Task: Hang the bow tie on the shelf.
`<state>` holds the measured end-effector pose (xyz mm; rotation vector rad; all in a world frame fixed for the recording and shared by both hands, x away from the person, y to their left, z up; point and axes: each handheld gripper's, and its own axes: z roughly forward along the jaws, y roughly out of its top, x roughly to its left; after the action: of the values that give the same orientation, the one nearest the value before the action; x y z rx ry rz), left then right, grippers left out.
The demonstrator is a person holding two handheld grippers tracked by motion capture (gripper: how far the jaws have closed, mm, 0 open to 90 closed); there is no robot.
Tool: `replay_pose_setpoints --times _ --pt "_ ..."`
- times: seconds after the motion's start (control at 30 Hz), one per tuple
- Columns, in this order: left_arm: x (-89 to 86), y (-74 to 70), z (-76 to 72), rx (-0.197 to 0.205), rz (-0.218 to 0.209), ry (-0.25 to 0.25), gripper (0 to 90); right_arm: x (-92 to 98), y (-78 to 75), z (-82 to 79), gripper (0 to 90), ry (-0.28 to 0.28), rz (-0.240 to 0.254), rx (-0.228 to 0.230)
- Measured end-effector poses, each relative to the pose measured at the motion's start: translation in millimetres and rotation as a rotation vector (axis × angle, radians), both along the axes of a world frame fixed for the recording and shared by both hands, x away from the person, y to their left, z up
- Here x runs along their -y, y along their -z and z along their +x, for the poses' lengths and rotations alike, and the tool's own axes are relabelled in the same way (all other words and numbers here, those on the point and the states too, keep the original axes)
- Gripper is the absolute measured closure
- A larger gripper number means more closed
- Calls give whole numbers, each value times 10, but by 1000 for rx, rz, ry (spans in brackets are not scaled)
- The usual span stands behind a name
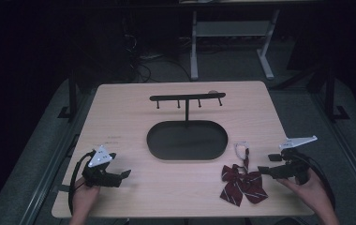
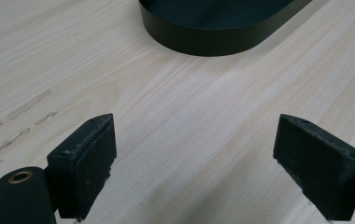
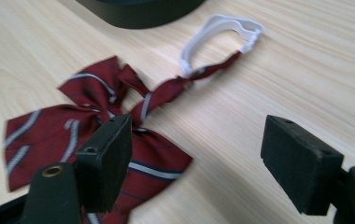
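Left gripper (image 2: 194, 154): jaws wide apart, nothing between them, bare table (image 2: 189, 116) below. Black tray (image 2: 213, 32) lies beyond the jaws, well apart from them, its curved wall facing the gripper. Faint smudge marks (image 2: 24, 116) on the wood, left of the tray.

high view – above, facing forward-down, far | gripper views – close, low over table (image 1: 120, 122) | shared: black tray (image 1: 187, 140)

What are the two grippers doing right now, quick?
Left gripper: open, nothing between its jaws, above bare table.
Right gripper: open, holding nothing, beside the red striped bow tie.
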<state>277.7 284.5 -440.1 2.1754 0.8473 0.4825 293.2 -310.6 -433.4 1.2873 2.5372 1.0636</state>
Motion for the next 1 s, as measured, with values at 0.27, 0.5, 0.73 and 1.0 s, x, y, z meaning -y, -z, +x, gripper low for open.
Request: replay_pose_setpoints --times 0.27,0.5,0.73,1.0 --pt "2 3 -7 -3 -8 -9 132 -77 -128 115 254 4 -27 2" --pt "-3 -5 0 5 1 -3 132 -210 -167 188 306 -8 -60 4" --pt "-9 -9 -10 7 -10 -8 132 -306 -225 279 323 -20 -78 2" --pt "-8 -11 -12 7 -11 -6 132 -377 -269 375 347 -18 -108 -8"
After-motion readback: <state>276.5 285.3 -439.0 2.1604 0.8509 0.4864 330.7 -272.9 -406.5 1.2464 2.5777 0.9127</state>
